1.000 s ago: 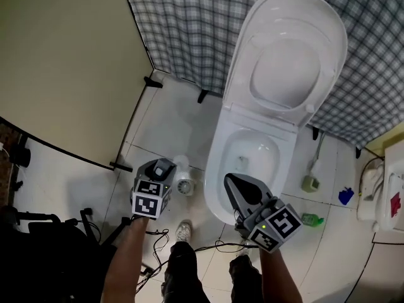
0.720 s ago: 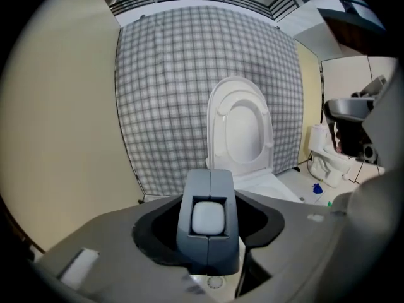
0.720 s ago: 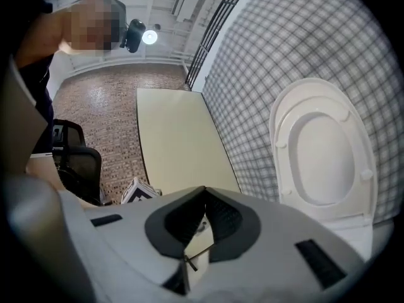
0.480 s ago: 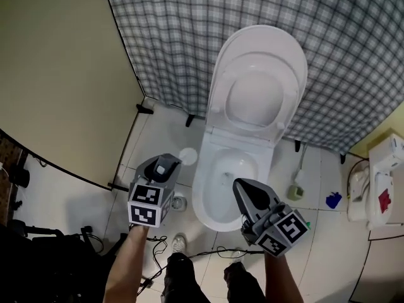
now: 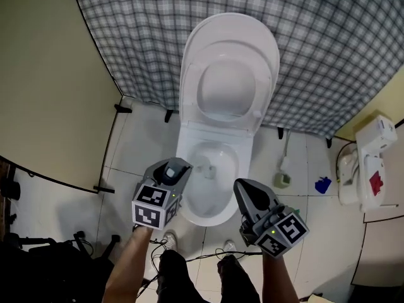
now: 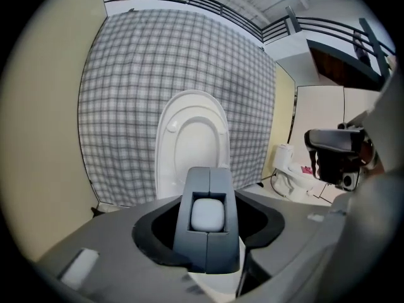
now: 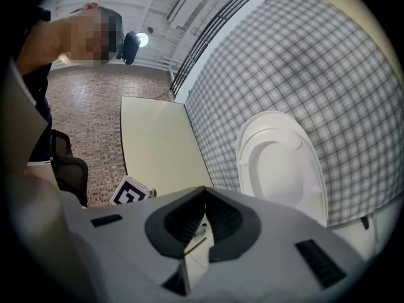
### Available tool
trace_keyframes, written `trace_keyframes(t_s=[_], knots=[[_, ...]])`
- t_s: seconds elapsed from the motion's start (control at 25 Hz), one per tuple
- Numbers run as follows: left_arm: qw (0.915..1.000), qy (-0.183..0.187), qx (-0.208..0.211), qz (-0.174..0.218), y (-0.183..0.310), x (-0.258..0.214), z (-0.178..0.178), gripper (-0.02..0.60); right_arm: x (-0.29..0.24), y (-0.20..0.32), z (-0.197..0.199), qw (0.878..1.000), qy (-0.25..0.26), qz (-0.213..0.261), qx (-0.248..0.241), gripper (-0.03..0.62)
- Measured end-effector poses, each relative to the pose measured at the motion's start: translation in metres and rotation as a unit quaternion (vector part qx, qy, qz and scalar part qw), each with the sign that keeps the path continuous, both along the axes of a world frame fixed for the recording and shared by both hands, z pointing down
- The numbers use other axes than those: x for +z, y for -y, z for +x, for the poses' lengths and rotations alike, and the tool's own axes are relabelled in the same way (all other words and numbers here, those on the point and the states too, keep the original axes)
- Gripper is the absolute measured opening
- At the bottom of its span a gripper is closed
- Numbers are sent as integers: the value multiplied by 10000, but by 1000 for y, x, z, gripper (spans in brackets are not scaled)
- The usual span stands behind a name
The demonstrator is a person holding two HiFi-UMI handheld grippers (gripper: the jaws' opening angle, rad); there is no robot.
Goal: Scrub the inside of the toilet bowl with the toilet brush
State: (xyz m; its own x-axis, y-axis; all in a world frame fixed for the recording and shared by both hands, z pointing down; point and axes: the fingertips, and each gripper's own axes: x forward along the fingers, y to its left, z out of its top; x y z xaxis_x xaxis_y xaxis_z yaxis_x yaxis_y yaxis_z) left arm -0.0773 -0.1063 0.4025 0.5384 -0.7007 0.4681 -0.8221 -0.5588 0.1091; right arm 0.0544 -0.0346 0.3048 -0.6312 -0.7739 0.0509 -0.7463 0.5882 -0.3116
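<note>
The white toilet bowl [image 5: 211, 169] stands open with its lid [image 5: 228, 74] raised against the checked curtain. My left gripper [image 5: 172, 168] hangs over the bowl's left rim, shut on the rounded white end of the toilet brush handle [image 6: 207, 213]. The rest of the brush is hidden beneath the gripper. Beyond the left gripper [image 6: 209, 171] the lid [image 6: 192, 137] rises. My right gripper [image 5: 243, 188] is at the bowl's front right, its jaws together and nothing between them. In the right gripper view, that gripper [image 7: 205, 191] points past the lid [image 7: 281, 169].
A checked curtain [image 5: 328, 49] hangs behind the toilet and a beige partition [image 5: 44, 87] stands at the left. On the tiles to the right lie a small green-and-white item [image 5: 282, 179], a blue scrap [image 5: 322, 185] and a white fixture [image 5: 366, 163]. Cables [image 5: 208, 255] run by the person's shoes.
The left gripper has come from the brush holder on the floor beside the toilet to the bowl's left rim. The holder is out of sight now. The head view has swung, shifting the toilet leftward.
</note>
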Motion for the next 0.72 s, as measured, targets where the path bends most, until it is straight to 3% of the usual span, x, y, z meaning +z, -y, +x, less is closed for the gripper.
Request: trace_keyframes(t_s=[0.28, 0.72], knots=[[9964, 177, 645, -516, -8, 63, 55, 213, 26, 6, 19, 9996, 70, -205, 174, 0], [9795, 417, 1360, -1424, -40, 154, 99, 213, 73, 5, 49, 9965, 171, -662, 484, 0]])
